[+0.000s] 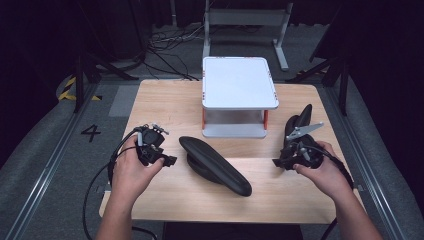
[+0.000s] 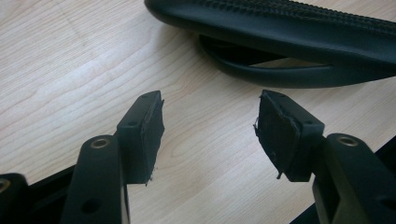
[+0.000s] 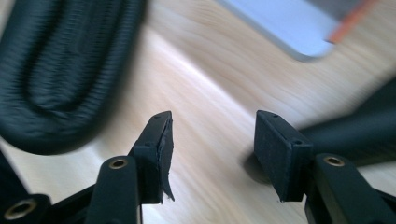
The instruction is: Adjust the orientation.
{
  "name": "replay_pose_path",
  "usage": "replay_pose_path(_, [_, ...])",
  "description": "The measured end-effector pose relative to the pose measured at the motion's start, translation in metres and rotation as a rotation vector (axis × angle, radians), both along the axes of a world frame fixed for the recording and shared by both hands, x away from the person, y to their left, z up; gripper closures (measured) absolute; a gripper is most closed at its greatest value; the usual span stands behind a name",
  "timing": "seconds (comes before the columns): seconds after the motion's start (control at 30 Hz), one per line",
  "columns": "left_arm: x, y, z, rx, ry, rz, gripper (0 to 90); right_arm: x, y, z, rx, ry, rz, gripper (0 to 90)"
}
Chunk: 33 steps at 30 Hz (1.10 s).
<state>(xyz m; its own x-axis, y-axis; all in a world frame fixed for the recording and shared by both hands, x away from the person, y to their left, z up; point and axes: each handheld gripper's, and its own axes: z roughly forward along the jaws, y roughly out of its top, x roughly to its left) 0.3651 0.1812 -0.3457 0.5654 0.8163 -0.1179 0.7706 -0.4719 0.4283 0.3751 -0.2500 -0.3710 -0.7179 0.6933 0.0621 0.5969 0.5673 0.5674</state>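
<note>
High view: a long black padded armrest (image 1: 215, 165) lies diagonally in the middle of the wooden table (image 1: 155, 102), just in front of a small white riser shelf (image 1: 239, 82). A 2nd black armrest (image 1: 298, 121) sits off to the right, just behind the right gripper (image 1: 278, 162). The left gripper (image 1: 170, 161) hangs just left of the middle armrest, pointing at it, not touching.

Left gripper view: both jaws stand apart with bare tabletop between them, nothing pinched. The armrest (image 2: 289, 32) lies across the top, pad side up with its curved bracket underneath, near but apart from the tips.

Right gripper view: pretty blurry. Jaws apart here too, only wood grain between them. The ribbed black pad (image 3: 60, 70) is at upper left, the riser's pale edge (image 3: 289, 28) at top right, and a dark shape at far right I can't make out.

So progress-wise, I'd say nothing is picked up yet. Both claws are empty, and the grabbing and any placing on the riser is all left to do.
</note>
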Motion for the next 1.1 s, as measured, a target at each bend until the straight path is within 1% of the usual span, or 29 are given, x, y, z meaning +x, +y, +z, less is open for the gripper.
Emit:
replay_pose_path(0.07, [-0.002,0.002,-0.001,-0.001,-0.001,0.009,41.8,-0.001,0.014,-0.002,0.012,0.013,0.039,48.5])
replay_pose_path(0.1, [-0.003,0.004,-0.002,-0.004,-0.001,0.017,41.8,-0.001,0.014,-0.002,0.012,0.013,0.039,48.5])
replay_pose_path(0.23, [-0.011,0.016,-0.004,-0.011,0.005,0.057,41.5,0.001,0.045,-0.007,0.038,0.043,0.084,48.2])
replay_pose_path(0.3, [-0.015,0.025,-0.004,-0.018,0.003,0.09,41.5,0.001,0.058,-0.008,0.029,0.046,0.112,47.9])
replay_pose_path(0.33, [-0.016,0.029,-0.005,-0.019,-0.004,0.111,41.5,0.0,0.066,-0.009,0.033,0.051,0.129,47.8])
replay_pose_path(0.37, [-0.019,0.033,-0.004,-0.017,-0.001,0.132,41.5,0.0,0.073,-0.01,0.037,0.054,0.14,47.8])
replay_pose_path(0.4, [-0.019,0.033,-0.004,-0.017,-0.001,0.132,41.5,0.0,0.073,-0.01,0.037,0.054,0.14,47.8])
replay_pose_path(0.43, [-0.021,0.037,-0.004,-0.016,-0.005,0.151,41.5,0.0,0.082,-0.01,0.041,0.055,0.159,47.5])
replay_pose_path(0.47, [-0.022,0.04,-0.004,-0.018,-0.005,0.152,41.5,-0.001,0.089,-0.011,0.046,0.055,0.178,47.3])
replay_pose_path(0.53, [-0.024,0.043,-0.004,-0.026,-0.013,0.171,41.5,-0.002,0.103,-0.011,0.051,0.055,0.201,47.4])
replay_pose_path(0.57, [-0.025,0.045,-0.005,-0.029,-0.003,0.165,41.5,-0.002,0.108,-0.011,0.051,0.056,0.214,47.4])
replay_pose_path(0.6, [-0.024,0.046,-0.007,-0.033,-0.004,0.171,41.7,-0.002,0.114,-0.01,0.057,0.062,0.225,47.4])
replay_pose_path(0.63, [-0.024,0.046,-0.007,-0.033,-0.004,0.171,41.7,-0.002,0.114,-0.01,0.057,0.062,0.225,47.4])
replay_pose_path(0.67, [-0.023,0.046,-0.009,-0.034,0.002,0.179,41.7,-0.001,0.12,-0.008,0.06,0.059,0.229,47.6])
replay_pose_path(0.7, [-0.022,0.047,-0.01,-0.025,0.011,0.179,41.8,-0.001,0.124,-0.007,0.063,0.057,0.23,47.6])
replay_pose_path(0.73, [-0.021,0.048,-0.012,-0.015,0.01,0.18,41.8,-0.002,0.128,-0.006,0.071,0.057,0.232,47.6])
replay_pose_path(0.8, [-0.019,0.047,-0.013,-0.021,0.015,0.18,41.8,-0.003,0.136,-0.008,0.095,0.058,0.241,47.4])
replay_pose_path(0.83, [-0.018,0.047,-0.013,-0.022,0.015,0.176,41.9,-0.002,0.141,-0.01,0.092,0.056,0.243,47.2])
replay_pose_path(0.9, [-0.017,0.046,-0.013,-0.017,0.013,0.173,42.0,-0.002,0.144,-0.012,0.094,0.058,0.241,46.7])
replay_pose_path(0.93, [-0.016,0.046,-0.014,-0.021,0.015,0.167,42.0,-0.002,0.147,-0.013,0.093,0.06,0.24,46.3])
replay_pose_path(0.97, [-0.014,0.046,-0.015,-0.014,0.014,0.173,42.1,-0.002,0.149,-0.014,0.089,0.059,0.239,45.7])
replay_pose_path(1.07, [-0.013,0.045,-0.015,-0.014,0.019,0.173,42.1,-0.003,0.159,-0.018,0.081,0.05,0.241,44.6])
replay_pose_path(1.1, [-0.011,0.044,-0.016,-0.014,0.02,0.172,42.1,-0.003,0.159,-0.018,0.081,0.05,0.241,44.6])
